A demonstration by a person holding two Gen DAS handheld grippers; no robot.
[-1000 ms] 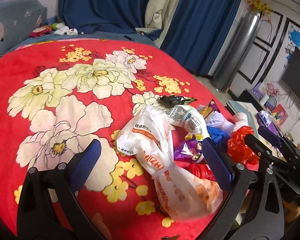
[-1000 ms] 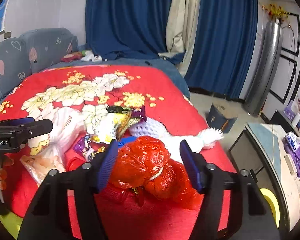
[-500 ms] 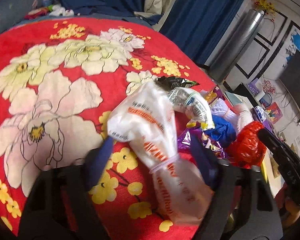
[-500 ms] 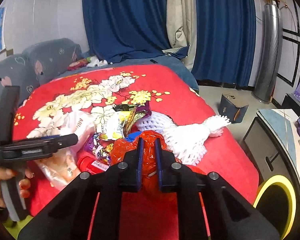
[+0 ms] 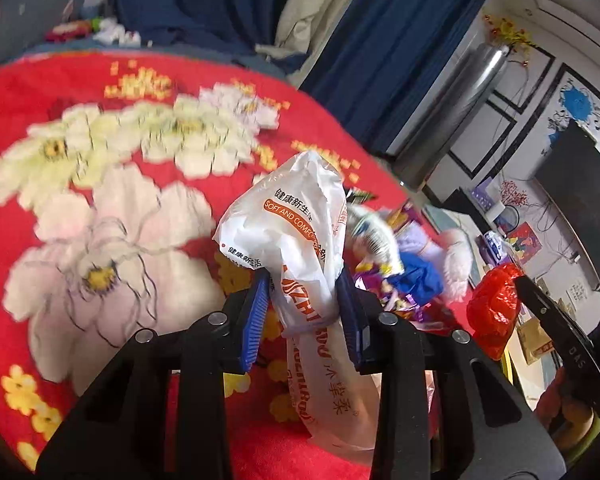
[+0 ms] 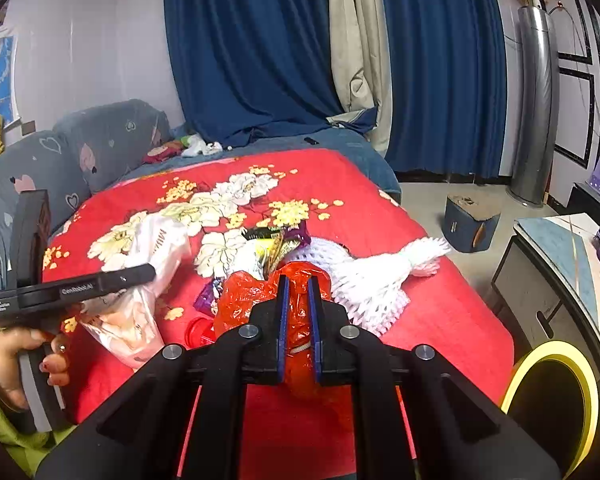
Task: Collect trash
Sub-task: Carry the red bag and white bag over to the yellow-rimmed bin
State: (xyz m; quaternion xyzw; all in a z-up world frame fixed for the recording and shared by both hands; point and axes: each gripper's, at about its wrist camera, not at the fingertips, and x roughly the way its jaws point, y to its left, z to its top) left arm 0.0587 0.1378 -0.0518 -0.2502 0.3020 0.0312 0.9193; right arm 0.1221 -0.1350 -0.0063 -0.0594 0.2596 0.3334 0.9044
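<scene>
A white plastic bag (image 5: 296,220) with orange print stands knotted on the red flowered blanket (image 5: 100,120). My left gripper (image 5: 302,280) is closing on it, both blue pads pressing its neck at the knot. My right gripper (image 6: 296,280) is shut on a crumpled red plastic bag (image 6: 252,300), which also shows at the right of the left wrist view as the red plastic bag (image 5: 494,312). Between the two bags lie snack wrappers (image 6: 272,244), a blue scrap (image 5: 416,276) and a white foam net (image 6: 380,276). A red cap (image 6: 200,328) peeks out beside the red bag.
A black bin with a yellow rim (image 6: 540,360) stands off the bed's near right corner, by a low cabinet (image 6: 552,264). A dark box (image 6: 470,220) sits on the floor. Grey pillows (image 6: 60,160) line the bed's left side. A hand (image 6: 20,360) holds the left tool.
The left jaws went from wide open to pinching the white bag's neck, and the bag now stands taller. The right jaws closed on the red bag and moved slightly forward.
</scene>
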